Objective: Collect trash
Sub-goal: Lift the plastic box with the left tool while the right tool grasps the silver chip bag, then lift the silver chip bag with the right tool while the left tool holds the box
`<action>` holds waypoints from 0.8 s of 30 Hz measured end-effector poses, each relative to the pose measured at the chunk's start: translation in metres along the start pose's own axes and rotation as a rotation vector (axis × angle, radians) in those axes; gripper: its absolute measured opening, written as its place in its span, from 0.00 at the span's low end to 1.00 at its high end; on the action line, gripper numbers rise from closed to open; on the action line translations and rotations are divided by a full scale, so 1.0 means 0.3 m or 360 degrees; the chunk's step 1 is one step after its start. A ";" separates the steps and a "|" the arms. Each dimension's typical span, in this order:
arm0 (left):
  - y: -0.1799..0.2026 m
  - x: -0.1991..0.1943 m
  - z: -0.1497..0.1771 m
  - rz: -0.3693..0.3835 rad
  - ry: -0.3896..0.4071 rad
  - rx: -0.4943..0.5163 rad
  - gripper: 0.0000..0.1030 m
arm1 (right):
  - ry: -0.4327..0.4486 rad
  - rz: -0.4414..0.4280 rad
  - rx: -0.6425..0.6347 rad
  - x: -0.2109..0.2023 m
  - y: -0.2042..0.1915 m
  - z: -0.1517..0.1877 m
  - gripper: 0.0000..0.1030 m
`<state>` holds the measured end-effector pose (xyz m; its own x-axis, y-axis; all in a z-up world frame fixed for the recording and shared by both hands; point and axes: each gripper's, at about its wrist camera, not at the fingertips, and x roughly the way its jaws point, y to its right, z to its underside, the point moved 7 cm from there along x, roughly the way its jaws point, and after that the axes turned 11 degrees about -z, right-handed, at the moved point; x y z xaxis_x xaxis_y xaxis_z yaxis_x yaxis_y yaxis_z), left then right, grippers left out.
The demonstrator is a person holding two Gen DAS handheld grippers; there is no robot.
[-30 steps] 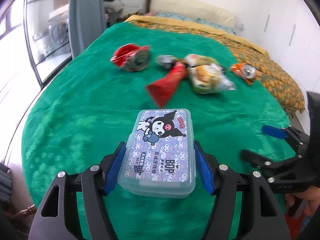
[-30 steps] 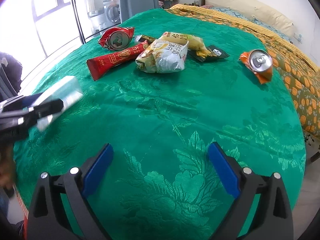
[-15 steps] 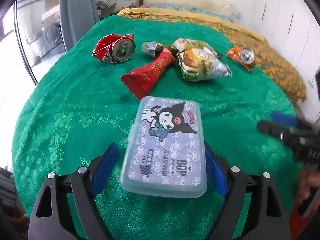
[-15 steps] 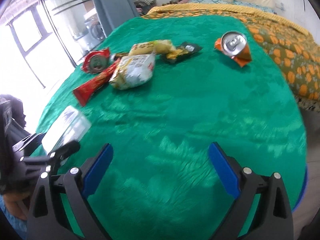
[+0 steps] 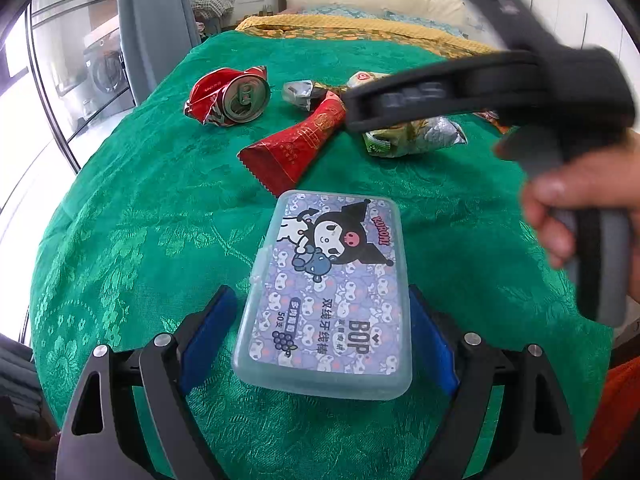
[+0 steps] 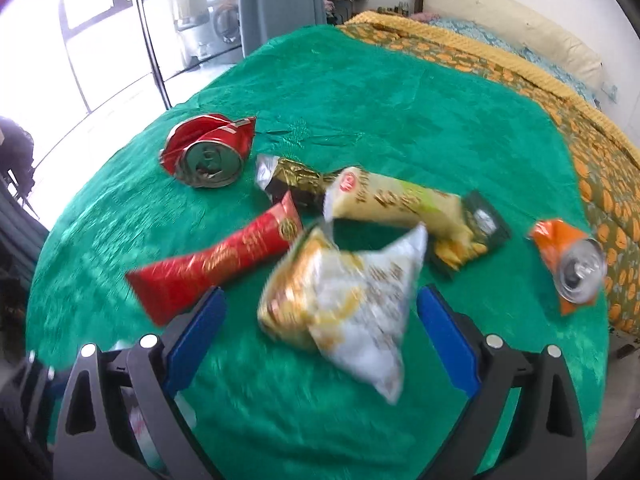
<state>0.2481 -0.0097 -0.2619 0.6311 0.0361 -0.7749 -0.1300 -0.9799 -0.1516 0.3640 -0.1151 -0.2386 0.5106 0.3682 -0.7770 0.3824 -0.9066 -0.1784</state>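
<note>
A clear plastic box (image 5: 328, 280) with a cartoon label lies flat on the green bedcover (image 5: 140, 208). My left gripper (image 5: 320, 296) stands open around it, with a gap showing at the left pad. My right gripper (image 6: 322, 296) is open and hovers over a silver-gold snack bag (image 6: 344, 304), which is blurred. Beyond it lie a red wrapper (image 6: 224, 260), a crushed red can (image 6: 208, 152), a yellow wrapper (image 6: 400, 204), a dark gold wrapper (image 6: 296, 176) and a crushed orange can (image 6: 572, 264). In the left wrist view the right gripper's body (image 5: 460, 92) crosses above the pile, held by a hand (image 5: 560, 216).
An orange-patterned blanket (image 6: 600, 168) and a pillow (image 6: 512, 24) lie at the far right of the bed. A grey curtain (image 6: 276, 0) and glass doors (image 6: 112, 40) stand at the far left. The cover drops away at its near and left edges.
The left jaws have widened off the box, which now rests on the cover. The right gripper has swung in from the near right, over the snack bag.
</note>
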 end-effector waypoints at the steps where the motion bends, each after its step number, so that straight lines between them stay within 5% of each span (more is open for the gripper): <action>1: 0.000 0.000 0.000 -0.0001 0.0000 0.0001 0.81 | -0.0006 0.0027 0.0005 0.010 0.004 -0.001 0.89; 2: -0.001 0.001 0.000 -0.0001 0.0000 0.0001 0.81 | -0.0011 0.0067 0.0015 0.020 0.014 0.000 0.84; 3: -0.001 0.000 0.000 0.0000 0.0000 0.0000 0.81 | -0.0020 0.0089 0.0033 0.028 0.023 0.002 0.69; 7: -0.001 0.000 0.000 0.0002 0.0000 -0.0002 0.81 | 0.0012 0.0083 0.0093 -0.011 0.055 0.024 0.61; 14: -0.001 -0.001 0.000 0.0001 0.0000 -0.0001 0.81 | 0.0043 -0.0007 -0.0010 -0.186 0.075 0.158 0.59; 24: -0.001 0.004 0.001 -0.0024 0.0001 0.0010 0.82 | 0.0003 -0.0126 -0.0099 -0.389 0.036 0.493 0.62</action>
<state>0.2488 -0.0094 -0.2629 0.6332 0.0507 -0.7723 -0.1255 -0.9779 -0.1670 0.1947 -0.1983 -0.2393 0.4786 0.4384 -0.7608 0.4683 -0.8603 -0.2012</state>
